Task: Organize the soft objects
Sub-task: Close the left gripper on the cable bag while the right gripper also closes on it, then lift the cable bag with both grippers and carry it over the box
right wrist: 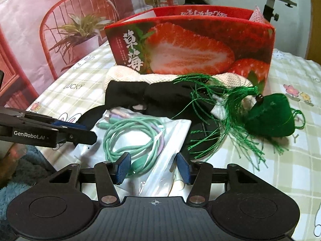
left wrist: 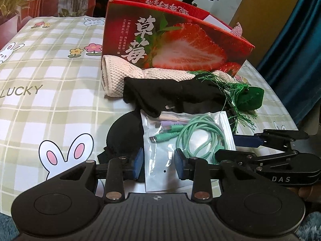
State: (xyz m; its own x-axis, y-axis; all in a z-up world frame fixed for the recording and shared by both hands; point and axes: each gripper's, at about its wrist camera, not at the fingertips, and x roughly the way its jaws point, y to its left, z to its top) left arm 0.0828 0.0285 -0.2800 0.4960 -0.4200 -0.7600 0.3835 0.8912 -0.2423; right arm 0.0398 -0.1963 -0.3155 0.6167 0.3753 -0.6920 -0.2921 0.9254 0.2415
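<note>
A clear bag of green and purple cables (left wrist: pixel 192 136) (right wrist: pixel 138 138) lies at the near edge of the table. Behind it lie a black cloth (left wrist: pixel 164 96) (right wrist: pixel 152 96), a pink knitted cloth (left wrist: pixel 118 76) (right wrist: pixel 154 78) and a green stuffed pouch with tassels (left wrist: pixel 250 98) (right wrist: pixel 272 118). A black padded piece (left wrist: pixel 124 132) lies under the bag. My left gripper (left wrist: pixel 158 164) is open, its pads either side of the bag's near end. My right gripper (right wrist: pixel 153 166) is open over the bag's near right part.
A red strawberry box (left wrist: pixel 180 40) (right wrist: pixel 192 46) stands open behind the pile, with pink cloth showing over its rim. The table has a green checked rabbit cloth (left wrist: pixel 50 100) (right wrist: pixel 291 170). A chair and an exercise bike stand behind.
</note>
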